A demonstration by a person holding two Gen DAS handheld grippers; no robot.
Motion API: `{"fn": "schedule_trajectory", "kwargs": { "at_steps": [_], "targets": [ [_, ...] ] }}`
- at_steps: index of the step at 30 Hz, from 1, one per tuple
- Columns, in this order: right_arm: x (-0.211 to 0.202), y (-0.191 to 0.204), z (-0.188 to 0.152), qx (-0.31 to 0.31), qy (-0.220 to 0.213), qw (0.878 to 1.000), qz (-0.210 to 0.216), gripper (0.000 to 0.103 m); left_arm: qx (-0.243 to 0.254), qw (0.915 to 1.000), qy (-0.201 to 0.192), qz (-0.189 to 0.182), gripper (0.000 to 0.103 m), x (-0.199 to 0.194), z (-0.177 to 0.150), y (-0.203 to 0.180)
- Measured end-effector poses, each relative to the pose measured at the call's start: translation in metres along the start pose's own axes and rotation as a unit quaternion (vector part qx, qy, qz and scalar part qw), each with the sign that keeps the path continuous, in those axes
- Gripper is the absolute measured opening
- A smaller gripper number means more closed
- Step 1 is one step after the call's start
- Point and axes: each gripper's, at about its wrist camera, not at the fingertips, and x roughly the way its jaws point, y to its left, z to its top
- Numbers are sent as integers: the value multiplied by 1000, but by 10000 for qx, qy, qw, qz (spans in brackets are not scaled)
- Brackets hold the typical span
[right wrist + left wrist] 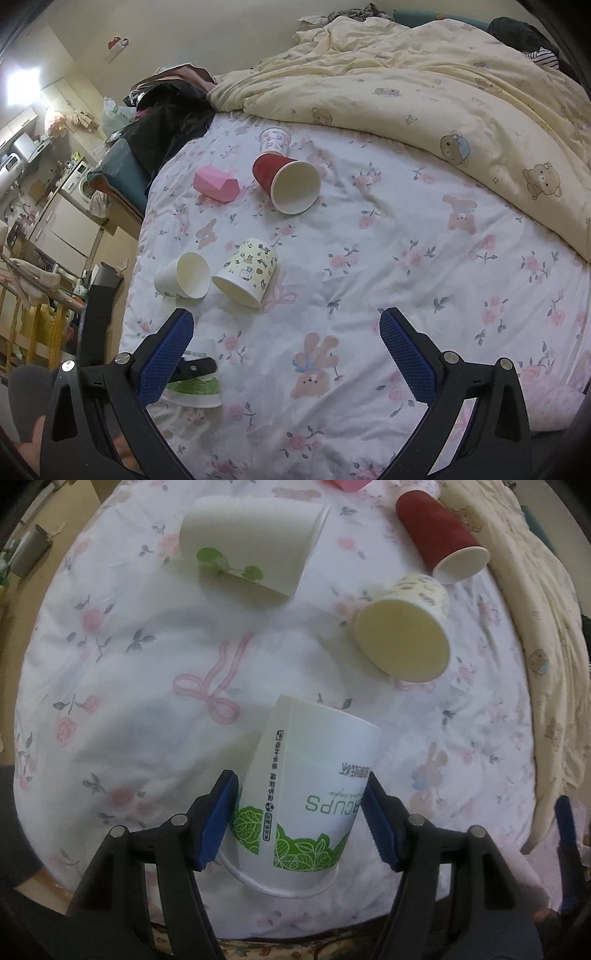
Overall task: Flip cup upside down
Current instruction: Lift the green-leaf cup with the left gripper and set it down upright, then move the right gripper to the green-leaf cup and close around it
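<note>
A white paper cup with green leaf print (306, 797) stands upside down on the floral bedsheet (129, 686), rim down, between the blue pads of my left gripper (300, 786). The pads sit at its sides; a small gap shows on each side, so the jaws look open. In the right wrist view the same cup (195, 384) shows partly behind the right gripper's left finger. My right gripper (286, 325) is wide open and empty above the sheet.
Other cups lie on their sides: a white one with green leaves (251, 550) (183, 275), a cartoon-print one (404, 627) (245, 273), a red one (441, 535) (288, 184). A pink box (217, 183) and a yellow bear duvet (443, 85) lie beyond.
</note>
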Motion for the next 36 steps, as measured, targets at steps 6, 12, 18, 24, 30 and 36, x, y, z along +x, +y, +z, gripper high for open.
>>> {"fn": "schedule_trajectory", "kwargs": {
  "at_steps": [6,12,18,24,30,36],
  "targets": [
    [2,-1,5,113,-24,9999,88,103,13,9999,99,85,65,9,2,1],
    [6,5,5,12,74,9998,169,103,217,9997,69,51,81,10,3,-7],
    [8,9,5,-43,88,9998,187,103,383,9992,-75,72,94,1,5,-14],
    [7,9,6,36,87,9997,204,103,627,9976,-286,96,94,-25,6,-20],
    [5,7,8,74,40,9997,216,103,1059,9903,-884,139,94,-81,-1,-23],
    [6,8,8,19,30,9998,196,103,1129,9847,-1294,307,94,-119,0,0]
  ]
}}
